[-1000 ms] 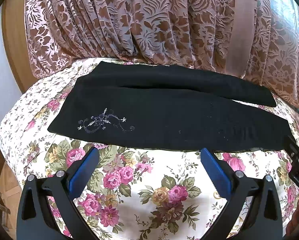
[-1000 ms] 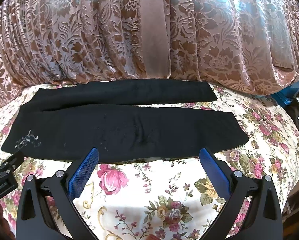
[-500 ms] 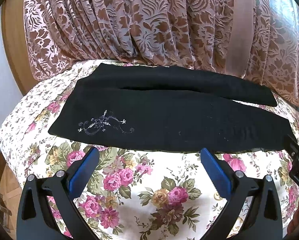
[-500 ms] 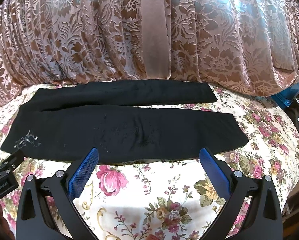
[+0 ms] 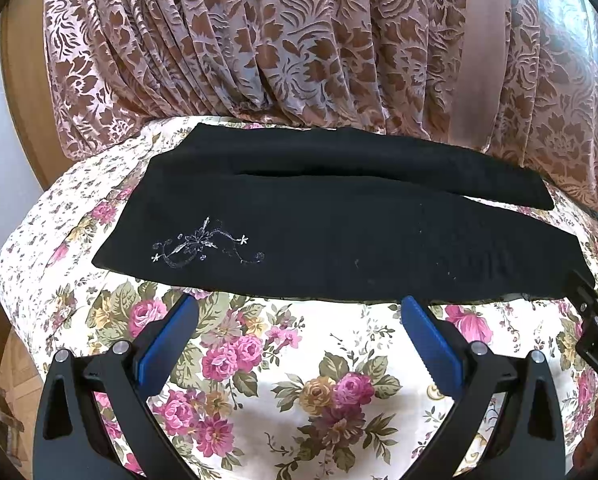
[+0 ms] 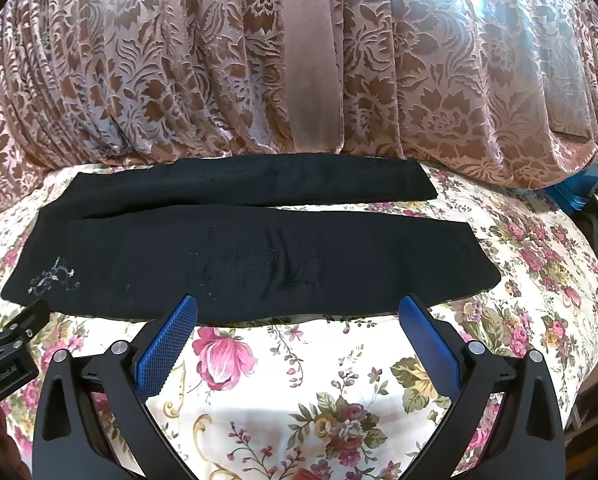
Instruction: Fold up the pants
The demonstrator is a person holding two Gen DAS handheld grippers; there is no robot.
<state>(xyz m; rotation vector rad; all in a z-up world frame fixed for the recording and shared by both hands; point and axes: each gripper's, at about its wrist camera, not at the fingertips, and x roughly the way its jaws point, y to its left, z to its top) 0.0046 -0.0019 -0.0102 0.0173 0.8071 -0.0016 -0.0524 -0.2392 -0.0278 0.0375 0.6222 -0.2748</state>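
Pants (image 5: 339,236), black, lie flat on the floral bedspread (image 5: 299,380) with the waist end to the left, marked by pale embroidery (image 5: 203,246), and both legs running rightward, the far leg (image 6: 259,182) parted from the near leg (image 6: 299,256) by a narrow gap. Laid out lengthwise like this, the garment appears readied for a first fold, one leg over the other; no fold is yet made. Left gripper (image 5: 299,312) hovers low over the bedspread just short of the near hem, jaws spread wide, holding nothing. Right gripper (image 6: 299,312) sits likewise, jaws apart and empty, tips at the near edge of the cloth. Both point toward the patterned curtain (image 6: 179,80) behind, level and side by side, suggesting a paired grasp of the near edge is intended.
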